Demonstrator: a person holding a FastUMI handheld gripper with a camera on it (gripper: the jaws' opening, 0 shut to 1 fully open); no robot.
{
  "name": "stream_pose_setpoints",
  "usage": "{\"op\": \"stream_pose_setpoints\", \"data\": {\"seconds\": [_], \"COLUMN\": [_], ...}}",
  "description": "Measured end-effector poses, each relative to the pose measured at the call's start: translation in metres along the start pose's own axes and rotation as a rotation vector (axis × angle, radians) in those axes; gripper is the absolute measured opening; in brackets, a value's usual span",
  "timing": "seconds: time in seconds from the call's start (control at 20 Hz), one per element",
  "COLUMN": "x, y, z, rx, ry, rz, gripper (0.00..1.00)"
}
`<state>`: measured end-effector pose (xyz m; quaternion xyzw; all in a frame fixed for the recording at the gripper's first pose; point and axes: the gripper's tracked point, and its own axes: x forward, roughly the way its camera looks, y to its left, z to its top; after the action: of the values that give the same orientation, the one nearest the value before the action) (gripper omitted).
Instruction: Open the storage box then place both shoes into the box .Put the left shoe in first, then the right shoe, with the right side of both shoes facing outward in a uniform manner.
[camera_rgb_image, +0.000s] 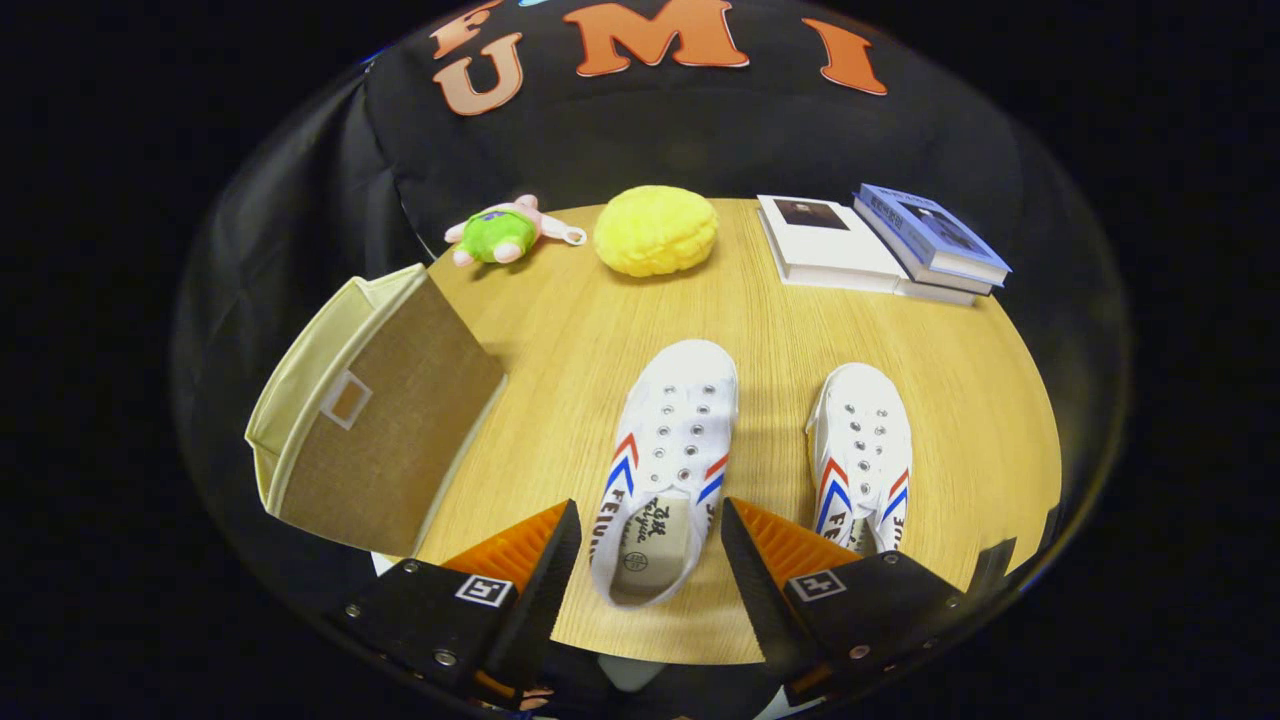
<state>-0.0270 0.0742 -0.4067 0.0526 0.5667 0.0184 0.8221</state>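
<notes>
I read "FEIYUE" only in part, in black capitals down the side of the left white sneaker (668, 450), next to its red and blue chevrons. Its insole carries a few handwritten-style characters and a round stamp, too small for me to make out. The right white sneaker (862, 450) shows "FE" on one side and "UE" on the other. The covers of the stacked books (880, 250) carry print I cannot read.

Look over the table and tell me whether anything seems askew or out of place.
Nothing is spilled or damaged. The storage box overhangs the table edge. The two shoes lie parallel; the open fingers straddle one's heel.
</notes>
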Motion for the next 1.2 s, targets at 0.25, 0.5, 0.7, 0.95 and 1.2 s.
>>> {"op": "stream_pose_setpoints", "data": {"seconds": [0.25,0.5,0.7,0.95,1.2], "x": [0.038,0.058,0.058,0.042,-0.013], "y": [-0.019,-0.010,-0.014,0.002,0.037], "z": [-0.006,-0.005,-0.004,0.014,0.068], "rx": [0.076,0.134,0.209,0.286,0.291], "ry": [0.026,0.012,0.003,-0.027,-0.162], "rz": [-0.024,0.039,0.051,0.115,0.208], "gripper": [0.74,0.48,0.17,0.05,0.05]}}
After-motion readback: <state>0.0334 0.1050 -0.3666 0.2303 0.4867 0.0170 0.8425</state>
